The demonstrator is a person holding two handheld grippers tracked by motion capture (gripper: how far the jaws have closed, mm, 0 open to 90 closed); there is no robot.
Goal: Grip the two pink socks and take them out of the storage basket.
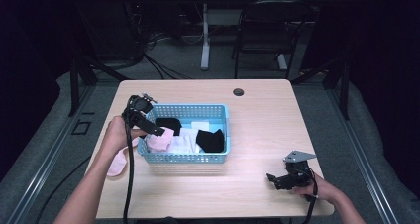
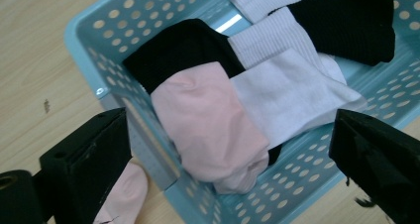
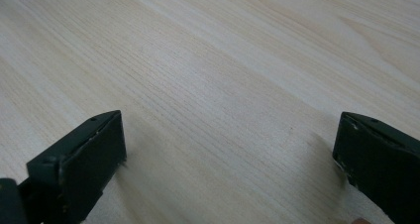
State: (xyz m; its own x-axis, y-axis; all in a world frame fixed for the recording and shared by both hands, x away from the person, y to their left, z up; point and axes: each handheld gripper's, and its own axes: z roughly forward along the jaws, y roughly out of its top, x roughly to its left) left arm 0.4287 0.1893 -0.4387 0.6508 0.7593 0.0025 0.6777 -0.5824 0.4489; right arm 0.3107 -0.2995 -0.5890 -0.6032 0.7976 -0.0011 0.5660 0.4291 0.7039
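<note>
A light blue perforated basket (image 1: 188,158) (image 2: 89,50) stands on the wooden table, holding black, white and pink socks. A pink sock (image 1: 160,140) (image 2: 213,130) lies over its near-left corner, beside a white sock (image 2: 287,92) and a black sock (image 2: 183,48). Another pink sock (image 1: 118,163) (image 2: 126,189) lies on the table just outside the basket's left wall. My left gripper (image 1: 154,131) (image 2: 230,159) hovers open over that corner, holding nothing. My right gripper (image 1: 272,179) (image 3: 228,149) rests open low over bare wood at the front right.
A second black sock (image 1: 210,140) (image 2: 346,21) lies at the basket's right side. A dark cable hole (image 1: 238,91) sits near the table's far edge. A chair (image 1: 267,30) and a table leg (image 1: 205,35) stand beyond the table.
</note>
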